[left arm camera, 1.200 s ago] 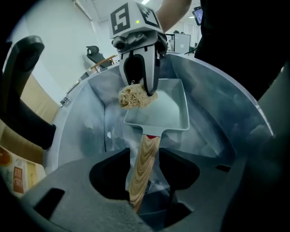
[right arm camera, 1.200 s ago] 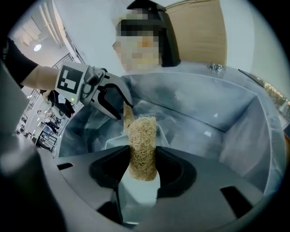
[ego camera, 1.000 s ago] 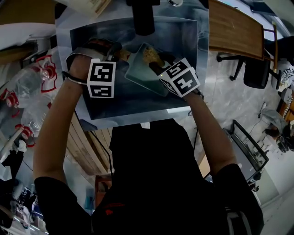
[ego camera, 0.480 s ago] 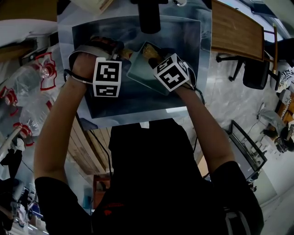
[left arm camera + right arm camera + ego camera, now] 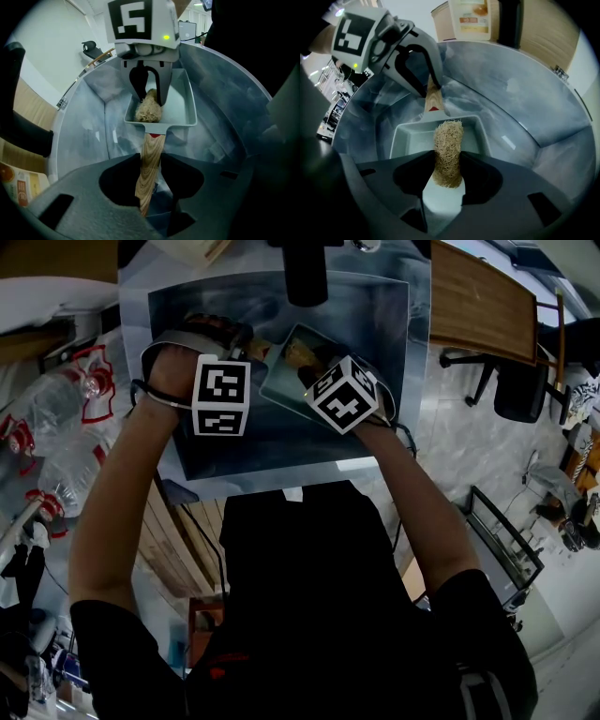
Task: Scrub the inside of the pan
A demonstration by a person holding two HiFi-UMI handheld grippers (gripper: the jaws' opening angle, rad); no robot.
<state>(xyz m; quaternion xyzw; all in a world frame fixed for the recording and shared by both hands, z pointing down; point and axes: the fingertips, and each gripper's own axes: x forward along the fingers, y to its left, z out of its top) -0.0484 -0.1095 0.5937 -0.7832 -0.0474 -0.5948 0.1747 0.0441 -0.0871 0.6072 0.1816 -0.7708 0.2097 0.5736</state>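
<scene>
A black short-sleeved shirt (image 5: 309,615); left gripper (image 5: 151,161) and right gripper (image 5: 447,161) bear black-and-white marker cubes (image 5: 221,396).

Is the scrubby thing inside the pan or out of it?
Inside. The right gripper pinches the tan scrubber, whose far end sits below the rim of the pan, between its walls.

Left hand-held gripper (image 5: 151,164), jaws just closing, and right hand-held gripper (image 5: 447,165) both grip.

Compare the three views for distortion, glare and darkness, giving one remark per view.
Head view: the person's dark torso blacks out the lower half, while the sink is lit. Left gripper view: fisheye bends the sink walls, corners vignette black, and the pan stays sharp. Right gripper view: same curved distortion; glare streaks on the sink wall, scrubber sharp.
</scene>
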